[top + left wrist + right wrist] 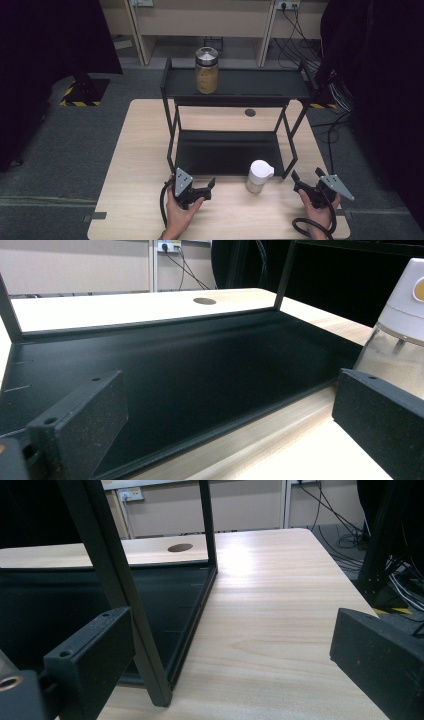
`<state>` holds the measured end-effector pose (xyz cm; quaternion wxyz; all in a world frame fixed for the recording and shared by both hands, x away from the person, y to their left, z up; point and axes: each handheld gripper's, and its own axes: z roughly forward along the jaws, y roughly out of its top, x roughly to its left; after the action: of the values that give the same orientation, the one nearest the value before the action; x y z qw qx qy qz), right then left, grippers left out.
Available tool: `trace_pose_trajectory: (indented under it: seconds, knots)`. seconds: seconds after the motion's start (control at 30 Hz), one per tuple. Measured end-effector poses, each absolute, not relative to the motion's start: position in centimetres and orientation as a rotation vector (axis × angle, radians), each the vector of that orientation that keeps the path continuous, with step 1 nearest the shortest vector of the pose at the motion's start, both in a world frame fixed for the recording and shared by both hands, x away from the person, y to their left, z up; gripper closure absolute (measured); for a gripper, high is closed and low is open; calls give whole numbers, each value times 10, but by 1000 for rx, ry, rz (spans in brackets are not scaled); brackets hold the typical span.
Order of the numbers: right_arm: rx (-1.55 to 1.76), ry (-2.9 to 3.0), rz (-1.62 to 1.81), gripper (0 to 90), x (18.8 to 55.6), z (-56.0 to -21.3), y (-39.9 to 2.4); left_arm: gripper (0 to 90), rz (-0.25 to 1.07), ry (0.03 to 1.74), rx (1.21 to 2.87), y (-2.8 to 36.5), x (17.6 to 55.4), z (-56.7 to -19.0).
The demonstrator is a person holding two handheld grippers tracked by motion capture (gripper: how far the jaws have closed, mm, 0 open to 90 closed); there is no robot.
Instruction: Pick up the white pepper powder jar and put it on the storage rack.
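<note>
1. The left claw rests low over the tabletop, held in the person's left hand. Its jaws stand wide apart with nothing between them.
2. The right claw sits at the near right of the tabletop in the person's right hand. Its jaws are also spread wide and grip nothing.
3. The white-capped bottle stands upright on the tabletop between the two claws, nearer the left claw, just to that claw's right and a little ahead of it. It is apart from both claws.
4. In the left gripper view the bottle rises just behind the right-hand jaw, outside the gap between the jaws; whether the jaw brushes its side is hard to say from this angle, though the high view suggests a gap.
5. The black two-tier rack stands straight ahead of both claws. Its lower tray lies just beyond the left claw's jaws, and the bottle sits just outside that tray's near edge.
6. In the right gripper view one rack leg stands just ahead of the left-hand jaw, with bare tabletop ahead of the gap.
7. A glass jar with a metal lid stands on the rack's top shelf, well beyond both claws and up from them.
</note>
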<state>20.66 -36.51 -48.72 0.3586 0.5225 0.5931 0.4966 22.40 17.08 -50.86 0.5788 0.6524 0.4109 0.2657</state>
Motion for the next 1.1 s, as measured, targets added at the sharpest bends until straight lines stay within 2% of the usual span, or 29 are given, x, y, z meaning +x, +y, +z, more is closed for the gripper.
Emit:
trace_pose_trajectory:
  seconds: [0.67,1.1]
  knots:
    - [1369,1495,1325,38,204,-490,-370,13,615,962,1525,170,225,-508]
    - [1228,1380,1435,34,182,-465,-368,13,613,967,1523,169,226,-508]
